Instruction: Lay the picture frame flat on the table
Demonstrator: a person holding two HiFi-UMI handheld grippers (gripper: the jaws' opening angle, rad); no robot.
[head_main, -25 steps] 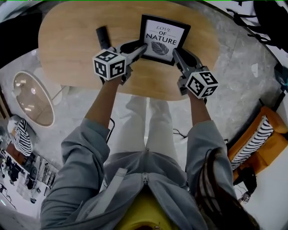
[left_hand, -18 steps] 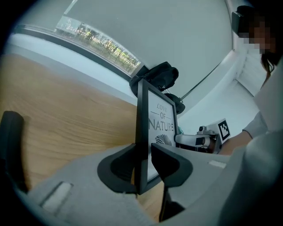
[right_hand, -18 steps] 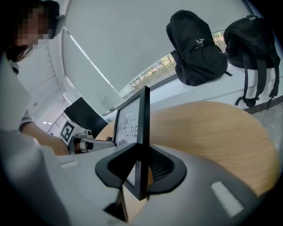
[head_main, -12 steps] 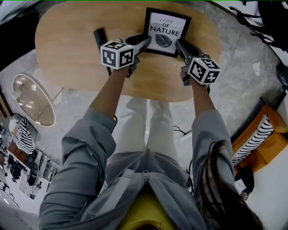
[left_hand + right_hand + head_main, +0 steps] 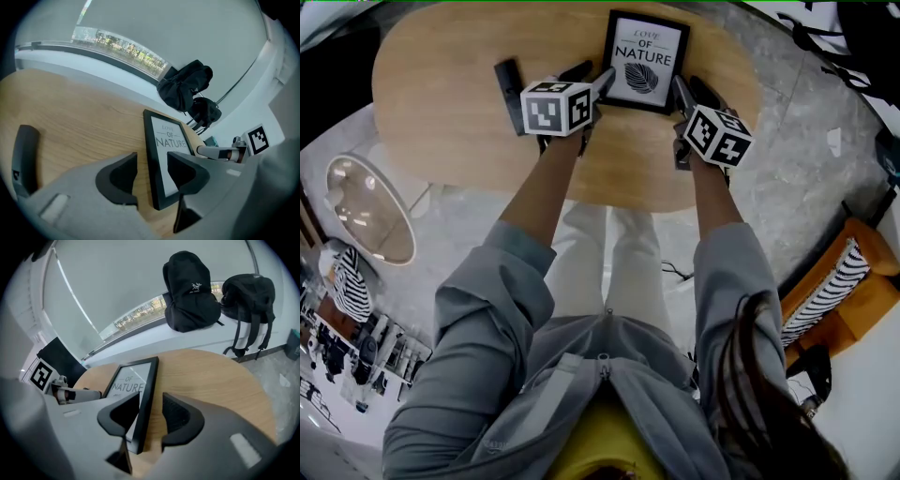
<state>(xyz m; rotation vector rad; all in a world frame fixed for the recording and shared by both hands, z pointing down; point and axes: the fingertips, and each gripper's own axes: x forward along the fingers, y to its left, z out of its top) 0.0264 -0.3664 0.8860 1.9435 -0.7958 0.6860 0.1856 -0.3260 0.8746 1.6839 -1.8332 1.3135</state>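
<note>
A pale wooden oval surface (image 5: 441, 84) is filling the 12 o'clock part of the head view, standing on a grey speckled stone floor (image 5: 806, 169). At 4 o'clock an orange armchair (image 5: 872, 272) is carrying a black-and-white striped cushion (image 5: 830, 300). At 9 o'clock a round glossy side table (image 5: 366, 206) is reflecting ceiling lights. In the right gripper view a black backpack (image 5: 191, 291) is sitting at 12 o'clock on a white ledge (image 5: 197, 341), and a second black backpack (image 5: 248, 298) is leaning at 2 o'clock. Behind them, a narrow window strip (image 5: 136, 315) is letting in daylight between pale grey panels.
</note>
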